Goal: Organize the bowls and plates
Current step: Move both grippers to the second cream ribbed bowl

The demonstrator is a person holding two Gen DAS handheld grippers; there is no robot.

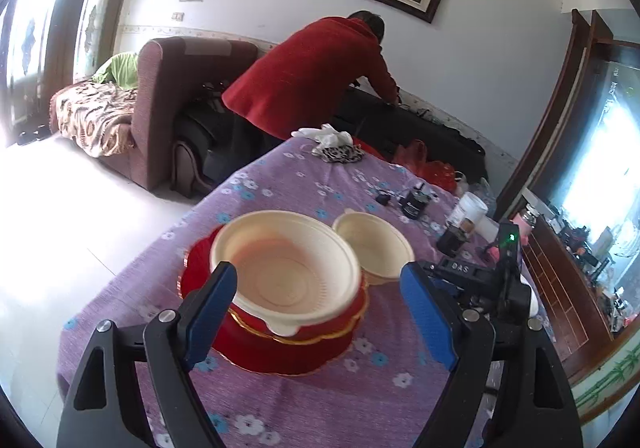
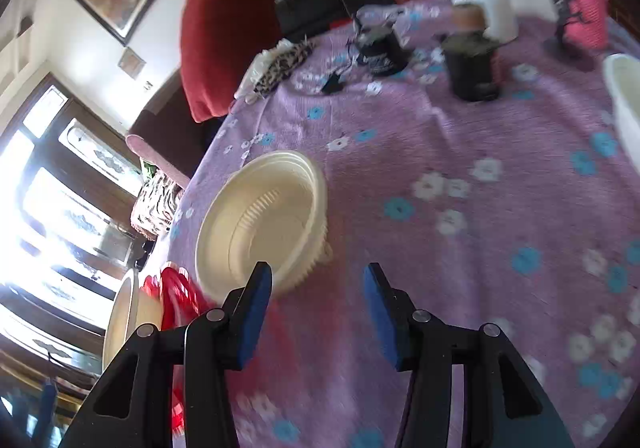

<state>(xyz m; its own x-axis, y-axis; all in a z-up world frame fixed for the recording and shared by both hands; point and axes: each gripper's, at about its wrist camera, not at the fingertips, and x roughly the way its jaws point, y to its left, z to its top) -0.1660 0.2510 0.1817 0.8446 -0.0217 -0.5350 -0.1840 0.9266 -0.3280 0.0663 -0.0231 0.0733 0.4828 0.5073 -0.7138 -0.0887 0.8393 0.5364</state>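
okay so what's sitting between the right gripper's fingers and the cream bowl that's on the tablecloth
Nothing: in the right wrist view only bare purple tablecloth shows between the right gripper and the cream bowl, its rim beside the left finger.

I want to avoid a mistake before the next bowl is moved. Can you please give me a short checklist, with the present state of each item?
1. Left gripper empty, jaws apart: ok.
2. Cream bowl sits on the red plates: ok.
3. Right gripper empty, nothing between its pads: ok.
4. Second cream bowl stands free on the purple tablecloth, beside the red plates: ok.
5. Right wrist view sharp enough to aim: not ok, blurred.
6. Third bowl whole: cannot tell, cut by the picture edge.
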